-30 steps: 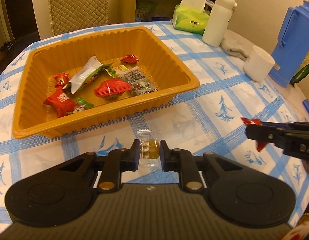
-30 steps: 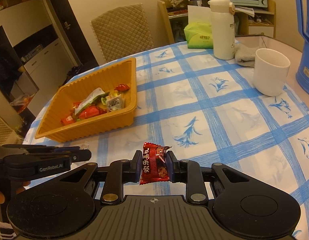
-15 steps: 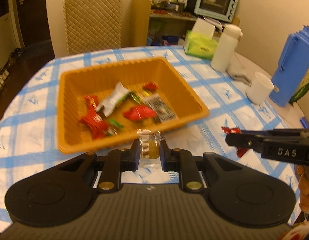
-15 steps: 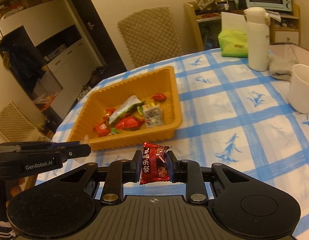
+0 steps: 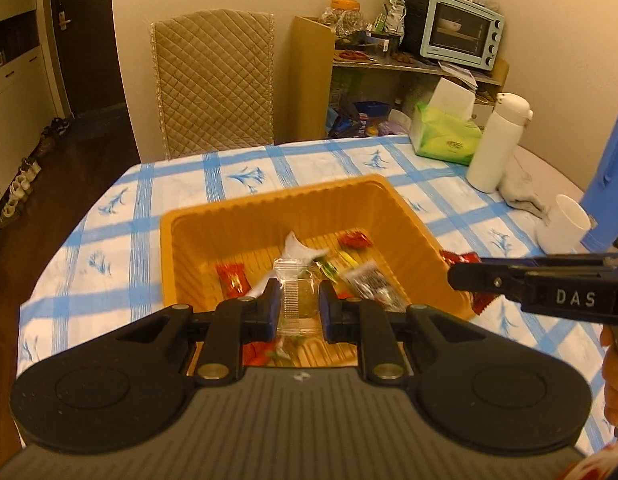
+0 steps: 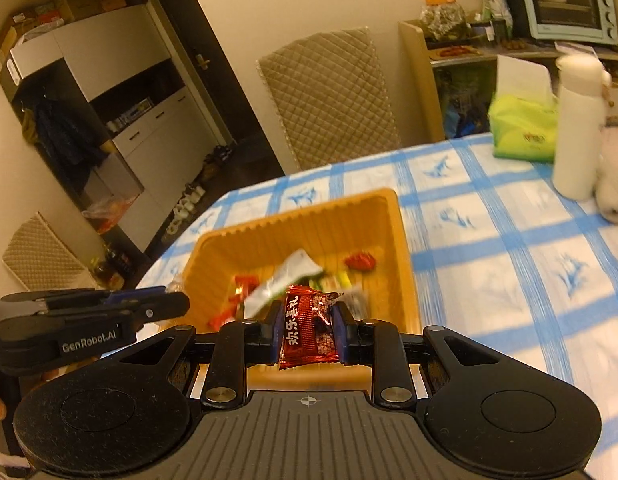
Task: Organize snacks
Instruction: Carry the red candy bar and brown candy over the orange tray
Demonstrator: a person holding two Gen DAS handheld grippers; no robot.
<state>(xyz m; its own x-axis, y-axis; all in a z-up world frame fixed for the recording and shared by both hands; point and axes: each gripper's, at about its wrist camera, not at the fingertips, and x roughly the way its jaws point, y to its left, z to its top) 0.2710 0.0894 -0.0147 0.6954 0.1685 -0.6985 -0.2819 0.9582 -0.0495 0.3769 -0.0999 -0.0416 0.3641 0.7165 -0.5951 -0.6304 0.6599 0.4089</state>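
1. Orange tray (image 5: 237,216) open from above; walls all round, wrappers (image 5: 361,276) over the floor's middle.
2. Bare worktop (image 6: 509,264) right of the tray.
3. Bottle (image 5: 495,148), tissue box (image 5: 445,140), mug (image 5: 565,224), blue jug (image 5: 609,184) crowding the far right.
4. Right claw (image 5: 461,276) close at the tray's right rim.

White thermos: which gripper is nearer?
Right. The right gripper is over the orange tray's thermos-side half; the left gripper sits farther across from the white thermos.
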